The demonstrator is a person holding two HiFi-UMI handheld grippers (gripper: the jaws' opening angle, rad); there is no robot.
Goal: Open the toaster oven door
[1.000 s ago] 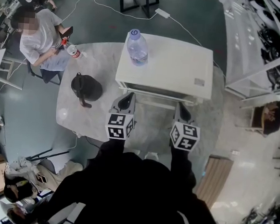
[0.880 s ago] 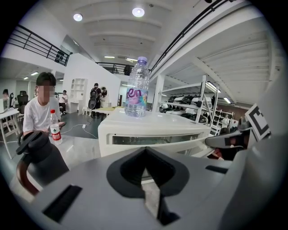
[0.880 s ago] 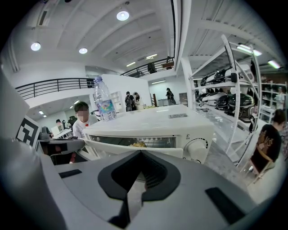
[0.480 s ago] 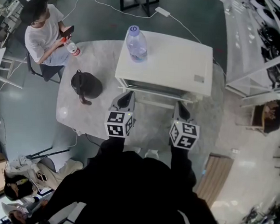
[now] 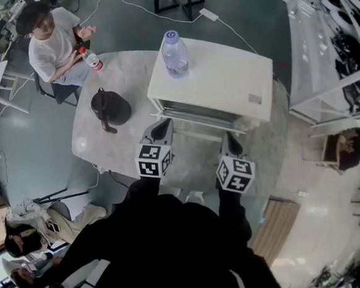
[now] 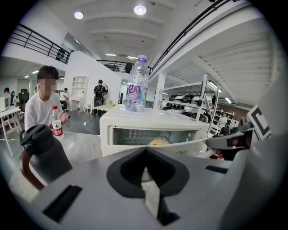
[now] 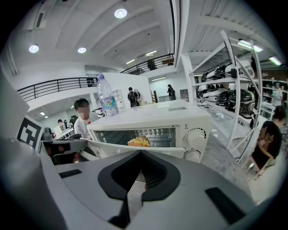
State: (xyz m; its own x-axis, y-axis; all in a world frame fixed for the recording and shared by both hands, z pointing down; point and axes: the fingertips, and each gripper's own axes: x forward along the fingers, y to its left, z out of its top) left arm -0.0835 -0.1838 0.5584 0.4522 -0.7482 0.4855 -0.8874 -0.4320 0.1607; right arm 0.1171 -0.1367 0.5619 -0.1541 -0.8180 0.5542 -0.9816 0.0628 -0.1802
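The white toaster oven (image 5: 216, 75) stands on a grey marble table (image 5: 105, 147). Its door (image 5: 196, 134) hangs tilted partly open, and yellow food (image 7: 139, 142) shows on the rack inside. My left gripper (image 5: 163, 125) is at the door's left end and my right gripper (image 5: 231, 140) at its right end, both tips against the door's top edge (image 6: 180, 150). In the left gripper view the left gripper (image 6: 146, 179) shows only a thin slit between its jaws. The right gripper (image 7: 139, 177) looks the same in its own view. Whether either one pinches the edge is hidden.
A large water bottle (image 5: 176, 56) stands on the oven's top. A black kettle (image 5: 110, 110) sits left of the oven. A seated person (image 5: 51, 43) is at the table's far left corner by a small red-labelled bottle (image 5: 93, 61). Metal shelving (image 5: 336, 53) lies to the right.
Both grippers and the door stay almost where they were. The seated person at the far left has shifted.
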